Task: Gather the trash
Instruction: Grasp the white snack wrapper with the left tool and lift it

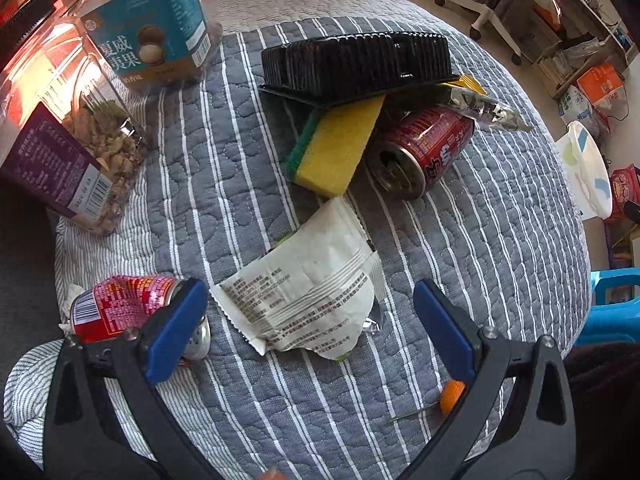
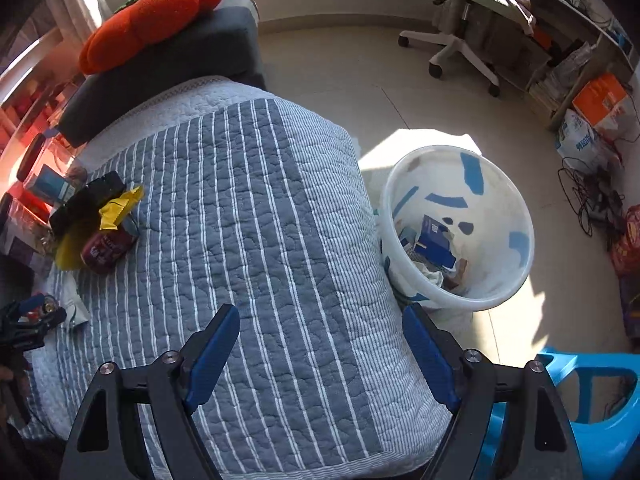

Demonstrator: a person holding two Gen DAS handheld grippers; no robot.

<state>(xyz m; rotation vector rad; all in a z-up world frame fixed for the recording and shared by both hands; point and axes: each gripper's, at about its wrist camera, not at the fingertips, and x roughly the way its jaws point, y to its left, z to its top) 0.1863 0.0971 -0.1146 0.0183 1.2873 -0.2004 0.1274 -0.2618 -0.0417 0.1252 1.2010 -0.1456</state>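
1. The left gripper (image 1: pixel 310 328) points steeply down over a blue-and-white striped quilt (image 1: pixel 460 248); its blue fingers (image 1: pixel 176 332) are spread wide apart, holding nothing
2. Between those fingers lies a crumpled white wrapper (image 1: pixel 308 284) with printed text, flat on the quilt; whether the pads touch it cannot be told
3. A dented pink-and-red can (image 1: pixel 120 308) lies on its side just beside the left finger, partly hidden behind it
4. Farther up the quilt sits a heap: a black ribbed plastic tray (image 1: pixel 356 60) lying over a yellow sponge (image 1: pixel 340 144) with a green edge, and a dark red can (image 1: pixel 420 152) on its side, open end facing the camera, next to the sponge
5. A silvery wrapper (image 1: pixel 488 110) pokes out past the red can
6. Two clear snack jars (image 1: pixel 152 24) stand at the quilt's far left edge
7. The right gripper (image 2: pixel 320 344) hangs over the bare striped quilt near its edge, fingers (image 2: pixel 212 352) wide apart and empty
8. On the floor beside the quilt's edge stands a white bin (image 2: pixel 516 208) with blue patches, already holding paper scraps and a dark blue box
9. A blue plastic stool (image 2: pixel 592 400) stands near the bin
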